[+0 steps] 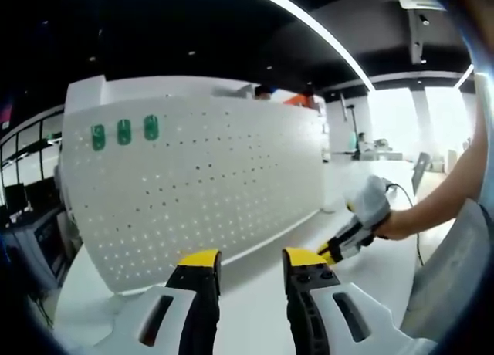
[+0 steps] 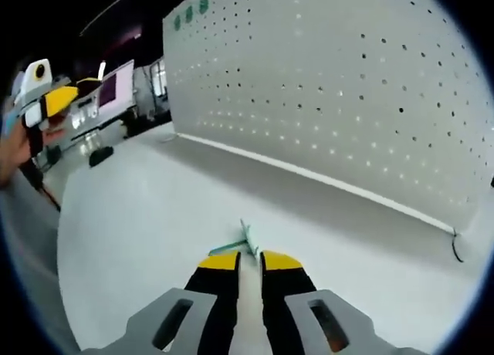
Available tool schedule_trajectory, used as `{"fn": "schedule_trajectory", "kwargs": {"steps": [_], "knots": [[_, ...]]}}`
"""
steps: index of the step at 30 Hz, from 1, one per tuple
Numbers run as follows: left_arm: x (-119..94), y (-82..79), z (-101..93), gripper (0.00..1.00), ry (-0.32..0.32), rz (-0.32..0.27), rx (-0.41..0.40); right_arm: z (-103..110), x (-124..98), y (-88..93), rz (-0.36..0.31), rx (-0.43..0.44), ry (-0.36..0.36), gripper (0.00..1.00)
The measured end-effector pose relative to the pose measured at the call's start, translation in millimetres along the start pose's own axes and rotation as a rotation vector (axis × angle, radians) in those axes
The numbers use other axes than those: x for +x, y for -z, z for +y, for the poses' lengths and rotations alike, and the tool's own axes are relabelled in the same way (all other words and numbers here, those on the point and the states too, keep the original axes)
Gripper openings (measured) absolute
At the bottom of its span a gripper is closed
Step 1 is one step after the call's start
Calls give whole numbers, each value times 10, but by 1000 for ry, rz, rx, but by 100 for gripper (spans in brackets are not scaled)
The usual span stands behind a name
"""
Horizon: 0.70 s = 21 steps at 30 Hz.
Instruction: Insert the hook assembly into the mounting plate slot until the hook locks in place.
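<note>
A white pegboard mounting plate (image 1: 208, 185) stands upright on the white table, and it also rises on the right of the right gripper view (image 2: 347, 85). Three green hooks (image 1: 123, 131) hang in its top corner, small in the right gripper view (image 2: 190, 13). Another green hook (image 2: 245, 239) lies low on the table right at the tips of my right gripper (image 2: 249, 258), whose jaws are drawn close on its near end. That right gripper (image 1: 340, 247) reaches down to the table in a gloved hand. My left gripper (image 1: 251, 258) hangs open and empty before the board, and appears far left in the right gripper view (image 2: 50, 100).
The white table (image 2: 139, 216) stretches bare in front of the board. A dark cable (image 2: 457, 251) lies near the board's far corner. Desks and monitors (image 1: 31, 208) stand beyond the table's left edge. People sit behind the board (image 1: 297, 96).
</note>
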<state>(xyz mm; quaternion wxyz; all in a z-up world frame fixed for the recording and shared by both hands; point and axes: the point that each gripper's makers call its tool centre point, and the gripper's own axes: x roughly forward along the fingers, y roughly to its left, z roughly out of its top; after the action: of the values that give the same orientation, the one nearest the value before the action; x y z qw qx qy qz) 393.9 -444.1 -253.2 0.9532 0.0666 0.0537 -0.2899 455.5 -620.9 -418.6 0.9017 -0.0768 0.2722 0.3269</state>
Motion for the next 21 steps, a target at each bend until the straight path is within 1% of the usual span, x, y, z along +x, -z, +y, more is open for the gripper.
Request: {"fn": "schedule_trajectory", "kwargs": {"steps": [3, 8, 12, 14, 21], "knots": [[1, 10, -5, 33, 1, 4, 0, -8, 28, 6, 8, -2, -6, 8], [2, 23, -4, 33, -1, 8, -2, 10, 92, 52, 33, -42, -5, 5], [-3, 21, -4, 33, -2, 7, -3, -8, 86, 50, 27, -40, 4, 2], [-4, 20, -5, 32, -2, 7, -4, -17, 79, 11, 6, -38, 4, 2], [6, 31, -20, 32, 5, 11, -1, -13, 71, -15, 5, -56, 4, 1]]}}
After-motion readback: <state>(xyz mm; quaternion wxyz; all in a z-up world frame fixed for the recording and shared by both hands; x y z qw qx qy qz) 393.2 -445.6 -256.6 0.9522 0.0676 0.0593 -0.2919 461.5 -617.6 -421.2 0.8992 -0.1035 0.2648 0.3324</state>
